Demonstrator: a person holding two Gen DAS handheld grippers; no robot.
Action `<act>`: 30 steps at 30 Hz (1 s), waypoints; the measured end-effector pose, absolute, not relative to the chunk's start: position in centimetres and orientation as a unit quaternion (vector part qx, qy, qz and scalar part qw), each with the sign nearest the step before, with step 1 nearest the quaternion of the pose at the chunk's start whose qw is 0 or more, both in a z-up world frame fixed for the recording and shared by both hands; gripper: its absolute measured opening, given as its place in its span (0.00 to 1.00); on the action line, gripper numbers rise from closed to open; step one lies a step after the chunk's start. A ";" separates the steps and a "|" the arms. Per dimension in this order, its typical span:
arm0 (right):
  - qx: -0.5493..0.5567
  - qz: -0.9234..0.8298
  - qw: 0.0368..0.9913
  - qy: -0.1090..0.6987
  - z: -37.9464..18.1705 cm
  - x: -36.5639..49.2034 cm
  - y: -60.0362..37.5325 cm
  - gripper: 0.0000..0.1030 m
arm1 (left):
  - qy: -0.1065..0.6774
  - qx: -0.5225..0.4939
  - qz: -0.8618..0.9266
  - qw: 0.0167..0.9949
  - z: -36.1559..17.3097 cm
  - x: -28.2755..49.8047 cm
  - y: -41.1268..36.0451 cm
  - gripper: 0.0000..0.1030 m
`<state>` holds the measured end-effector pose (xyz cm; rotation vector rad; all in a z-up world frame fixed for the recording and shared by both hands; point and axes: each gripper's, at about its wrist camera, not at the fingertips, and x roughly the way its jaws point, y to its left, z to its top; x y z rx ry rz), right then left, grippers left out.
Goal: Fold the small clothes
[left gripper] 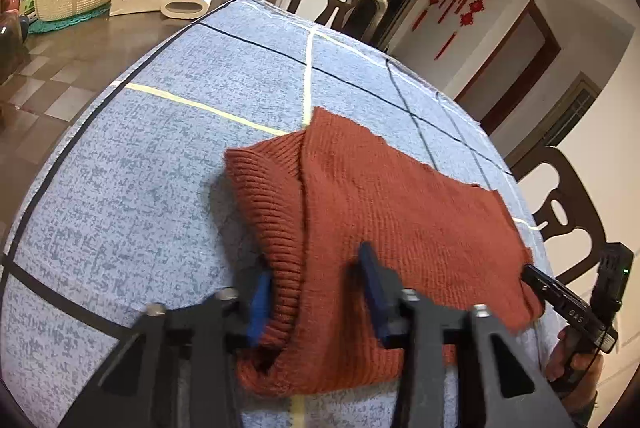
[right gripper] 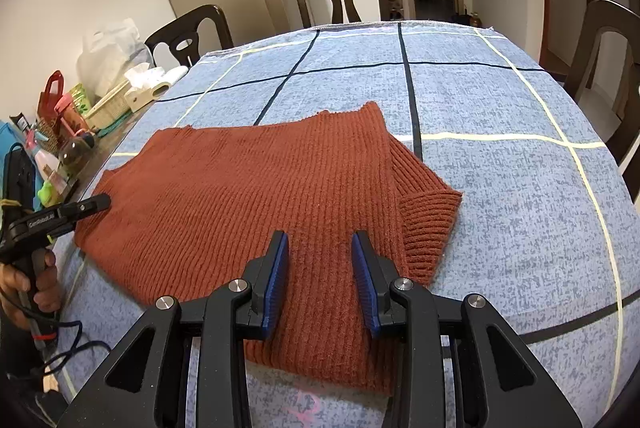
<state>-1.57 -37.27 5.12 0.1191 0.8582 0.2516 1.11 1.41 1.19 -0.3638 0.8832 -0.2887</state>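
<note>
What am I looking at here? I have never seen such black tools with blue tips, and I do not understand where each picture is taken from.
There is no robot arm: a person holds a gripper in each hand. Each carries a wide-angle camera looking along its two blue-padded fingers. One picture comes from the left gripper, the other from the right gripper. A rust-coloured knitted sweater, partly folded, lies on a blue checked tablecloth. The left gripper seems to pinch the sweater's bunched edge. The right gripper's jaws stand apart over flat fabric, holding nothing.
</note>
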 end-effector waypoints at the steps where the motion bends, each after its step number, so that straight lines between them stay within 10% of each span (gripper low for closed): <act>1: 0.058 0.122 0.900 0.414 5.1 -1.6 -37.3 0.33 | 0.426 -0.175 -0.138 0.877 1.2 1.2 1.5 0.27; 17: 0.088 0.122 0.905 0.398 5.7 -2.8 -38.8 0.33 | 0.373 -0.162 -0.281 0.869 9.0 1.5 -5.4 0.18; 30: 0.145 0.140 0.898 0.392 5.7 -3.4 -40.3 0.33 | 0.449 -0.101 -0.382 0.801 3.9 1.3 -15.5 0.16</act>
